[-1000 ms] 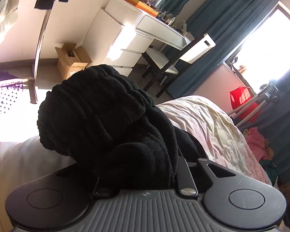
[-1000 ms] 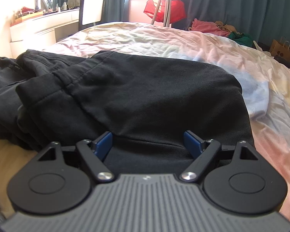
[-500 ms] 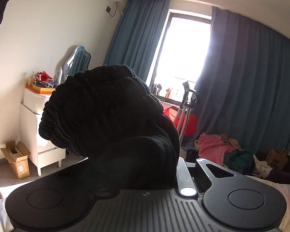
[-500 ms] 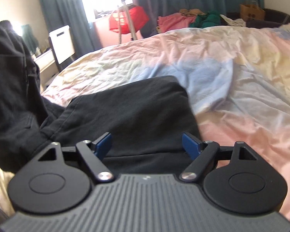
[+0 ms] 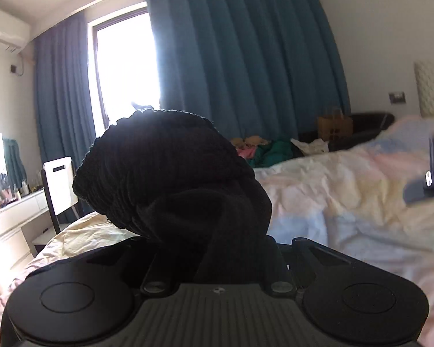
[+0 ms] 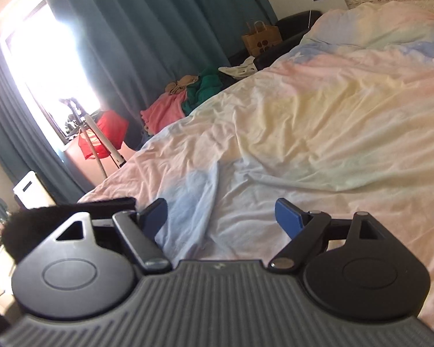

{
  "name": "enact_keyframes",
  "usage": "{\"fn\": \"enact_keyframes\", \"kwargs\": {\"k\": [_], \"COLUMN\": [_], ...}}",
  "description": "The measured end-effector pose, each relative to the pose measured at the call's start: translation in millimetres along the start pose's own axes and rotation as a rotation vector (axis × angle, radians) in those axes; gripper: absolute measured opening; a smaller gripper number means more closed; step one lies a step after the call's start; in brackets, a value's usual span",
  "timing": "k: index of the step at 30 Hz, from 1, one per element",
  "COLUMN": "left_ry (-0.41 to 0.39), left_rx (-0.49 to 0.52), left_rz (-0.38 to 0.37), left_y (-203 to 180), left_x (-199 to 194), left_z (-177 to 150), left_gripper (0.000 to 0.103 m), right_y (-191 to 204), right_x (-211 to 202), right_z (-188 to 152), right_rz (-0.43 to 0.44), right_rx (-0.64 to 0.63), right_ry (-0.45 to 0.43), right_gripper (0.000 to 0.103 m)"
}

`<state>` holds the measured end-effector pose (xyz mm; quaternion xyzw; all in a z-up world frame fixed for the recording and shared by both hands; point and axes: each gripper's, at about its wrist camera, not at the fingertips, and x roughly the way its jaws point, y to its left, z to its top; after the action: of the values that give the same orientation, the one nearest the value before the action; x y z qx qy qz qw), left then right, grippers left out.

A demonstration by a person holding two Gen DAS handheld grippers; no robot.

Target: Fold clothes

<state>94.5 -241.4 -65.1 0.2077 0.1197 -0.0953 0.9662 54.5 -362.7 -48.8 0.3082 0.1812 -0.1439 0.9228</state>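
My left gripper point(image 5: 217, 248) is shut on a black knit garment point(image 5: 170, 173). The bunched cloth rises above the fingers and hides them, held up over the bed point(image 5: 347, 202). My right gripper point(image 6: 221, 217) is open and empty, its blue fingertips point(image 6: 286, 217) spread above the pastel bedsheet point(image 6: 318, 133). A strip of the black garment point(image 6: 58, 217) shows at the left edge of the right wrist view. The other gripper appears blurred at the right edge of the left wrist view point(image 5: 431, 179).
Teal curtains point(image 5: 246, 57) and a bright window point(image 5: 124, 66) are behind the bed. A pile of pink and green clothes point(image 6: 185, 98) and a paper bag point(image 6: 260, 40) lie past the far side. A chair point(image 5: 58, 185) and white desk point(image 5: 11, 219) stand left.
My left gripper has swung from facing the desk to facing the window and bed, still holding the black garment. My right gripper has moved off the black trousers toward bare bedsheet.
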Motion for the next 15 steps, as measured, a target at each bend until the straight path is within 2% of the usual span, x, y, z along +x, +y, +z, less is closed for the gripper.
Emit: {"fn": "enact_keyframes", "kwargs": {"k": [3, 7, 8, 10, 13, 15], "left_ry": [0.048, 0.055, 0.065, 0.073, 0.07, 0.07], "left_rx": [0.117, 0.182, 0.193, 0.241, 0.328, 0.369], "left_rz": [-0.031, -0.05, -0.065, -0.098, -0.127, -0.158], "left_y": [-27.8, -28.3, -25.9, -21.4, -16.4, -12.1], "left_x": [9.0, 10.1, 8.7, -4.2, -19.1, -26.7], "left_z": [-24.3, -33.8, -35.5, -44.9, -55.6, -57.8], "left_gripper": [0.018, 0.029, 0.033, 0.051, 0.06, 0.062], "right_y": [-5.2, -5.9, -4.2, -1.9, 0.5, 1.3], "right_x": [3.0, 13.8, 16.9, 22.1, 28.3, 32.6], "right_z": [-0.7, -2.9, -4.4, -7.8, -13.9, -18.6], "right_rz": [0.08, 0.21, 0.245, 0.295, 0.344, 0.366], "right_rx": [0.032, 0.09, 0.108, 0.141, 0.183, 0.21], "right_ry": [0.016, 0.08, 0.101, 0.137, 0.186, 0.225], "right_gripper": [0.084, 0.084, 0.084, 0.084, 0.084, 0.084]}}
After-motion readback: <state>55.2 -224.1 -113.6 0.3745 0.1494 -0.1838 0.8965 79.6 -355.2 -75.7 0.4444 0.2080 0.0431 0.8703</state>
